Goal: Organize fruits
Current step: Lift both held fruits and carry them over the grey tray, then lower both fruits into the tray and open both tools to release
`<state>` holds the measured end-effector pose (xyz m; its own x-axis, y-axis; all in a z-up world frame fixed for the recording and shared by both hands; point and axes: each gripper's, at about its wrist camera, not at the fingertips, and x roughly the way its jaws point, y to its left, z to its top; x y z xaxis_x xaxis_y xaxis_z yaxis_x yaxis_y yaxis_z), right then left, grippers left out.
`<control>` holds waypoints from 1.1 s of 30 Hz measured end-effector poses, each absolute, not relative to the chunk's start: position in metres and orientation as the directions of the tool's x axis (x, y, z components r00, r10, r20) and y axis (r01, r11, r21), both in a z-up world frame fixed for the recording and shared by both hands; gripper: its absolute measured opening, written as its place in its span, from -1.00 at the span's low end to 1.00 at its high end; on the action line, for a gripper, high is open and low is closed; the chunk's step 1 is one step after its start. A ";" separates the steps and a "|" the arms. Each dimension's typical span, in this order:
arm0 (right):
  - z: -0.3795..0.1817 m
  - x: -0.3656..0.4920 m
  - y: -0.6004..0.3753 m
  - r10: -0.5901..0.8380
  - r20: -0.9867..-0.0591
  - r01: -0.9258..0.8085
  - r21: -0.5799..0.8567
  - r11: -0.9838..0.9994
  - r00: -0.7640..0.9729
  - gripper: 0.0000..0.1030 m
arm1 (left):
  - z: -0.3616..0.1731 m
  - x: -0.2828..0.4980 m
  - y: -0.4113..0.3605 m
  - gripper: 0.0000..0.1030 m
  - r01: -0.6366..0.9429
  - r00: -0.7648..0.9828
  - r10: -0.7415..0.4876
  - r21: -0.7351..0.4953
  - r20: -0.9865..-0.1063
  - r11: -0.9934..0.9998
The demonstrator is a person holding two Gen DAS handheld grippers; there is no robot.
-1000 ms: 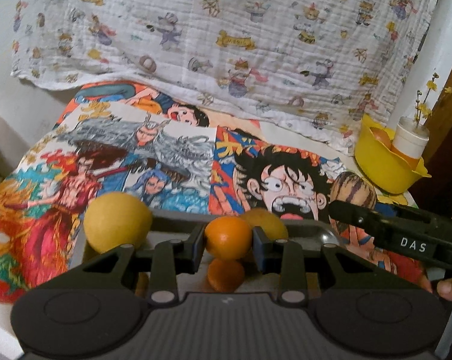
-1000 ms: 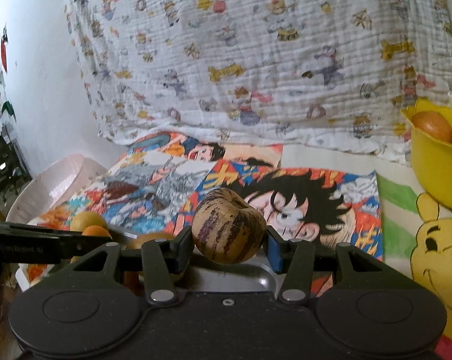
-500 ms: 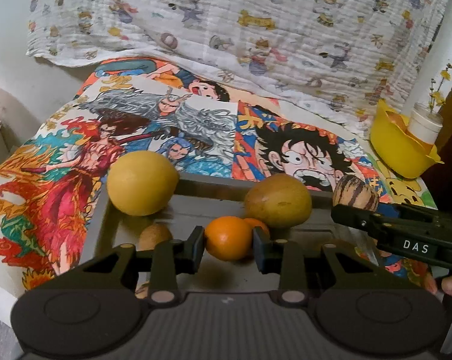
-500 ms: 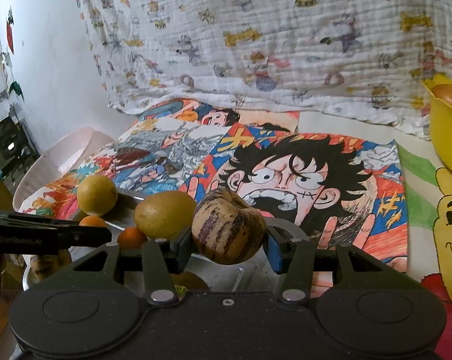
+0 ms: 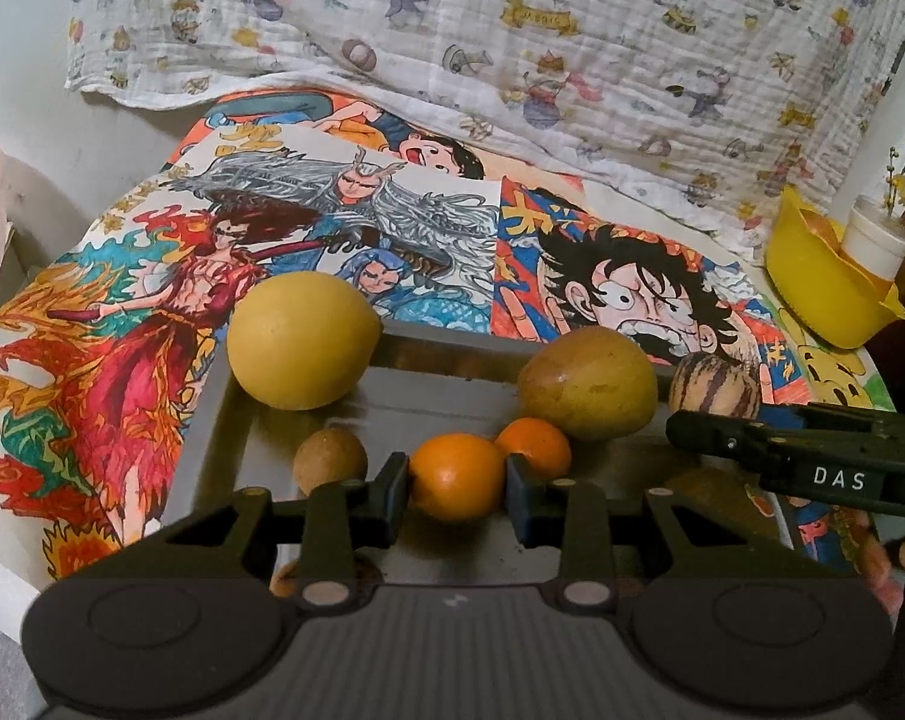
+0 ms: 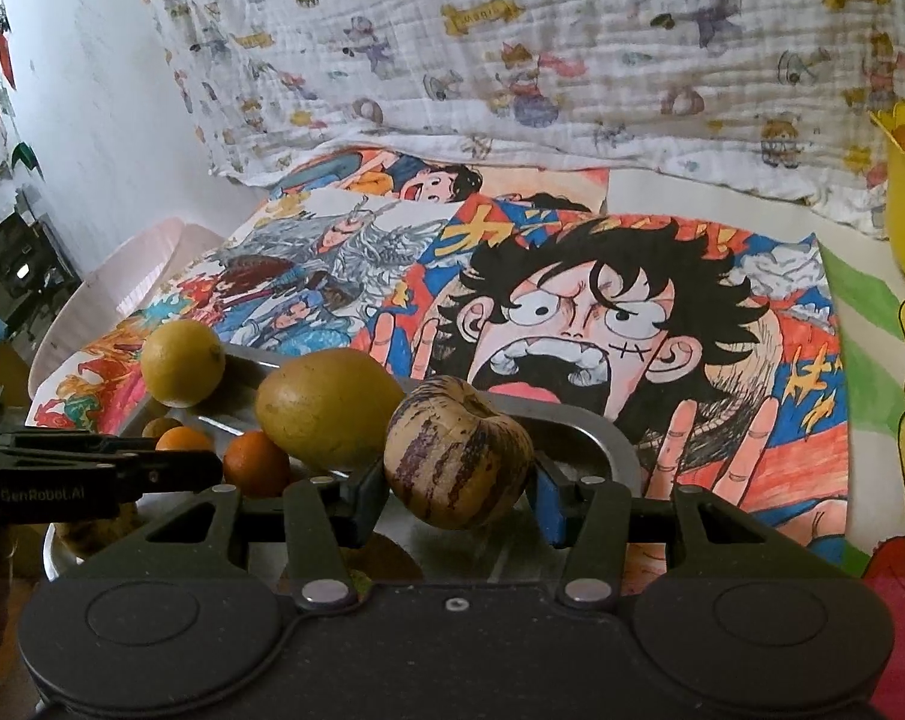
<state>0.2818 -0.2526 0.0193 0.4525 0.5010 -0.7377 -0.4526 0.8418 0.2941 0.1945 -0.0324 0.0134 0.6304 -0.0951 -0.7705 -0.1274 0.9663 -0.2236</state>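
Surface (image 6: 680,198) lying under glossy cartoon prints, a crinkled printed cloth (image 5: 512,30) hanging along its far edge and a yellow plastic bowl (image 5: 824,282) sitting at the right edge. Grey metal tray (image 5: 212,420) sitting at the near edge, crowded by a round yellow fruit (image 5: 299,342), an oval yellow-green fruit (image 5: 587,384), a second orange (image 5: 536,444) and a small brown fruit (image 5: 329,459), its right half lying open. Left gripper (image 5: 455,489) fingers clamping a smooth orange (image 5: 455,477) low over the tray; right gripper (image 6: 458,495) fingers gripping a purple-striped fruit (image 6: 458,459) above the tray's right end.

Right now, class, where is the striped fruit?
The striped fruit sits clamped in the right gripper, above the metal tray's right end, just right of the large yellow-brown fruit.
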 end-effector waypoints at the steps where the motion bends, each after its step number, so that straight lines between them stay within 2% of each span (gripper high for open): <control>1: 0.019 0.282 -0.252 0.501 -0.740 -0.452 0.295 0.842 0.449 0.01 | 0.013 0.195 -0.032 -0.27 -0.127 0.630 -0.096 -0.225 -0.770 0.966; 24: 0.012 0.286 -0.252 0.510 -0.750 -0.437 0.325 0.839 0.421 0.04 | 0.012 0.196 -0.030 -0.25 -0.136 0.627 -0.088 -0.220 -0.774 0.966; 33: 0.015 0.284 -0.250 0.501 -0.747 -0.446 0.303 0.842 0.437 0.04 | 0.012 0.194 -0.028 -0.03 -0.144 0.631 -0.093 -0.234 -0.770 0.962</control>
<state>0.2845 -0.2498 0.0154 0.4374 0.5010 -0.7468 -0.4463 0.8419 0.3034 0.1941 -0.0279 0.0125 0.6315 -0.0929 -0.7698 -0.1438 0.9615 -0.2341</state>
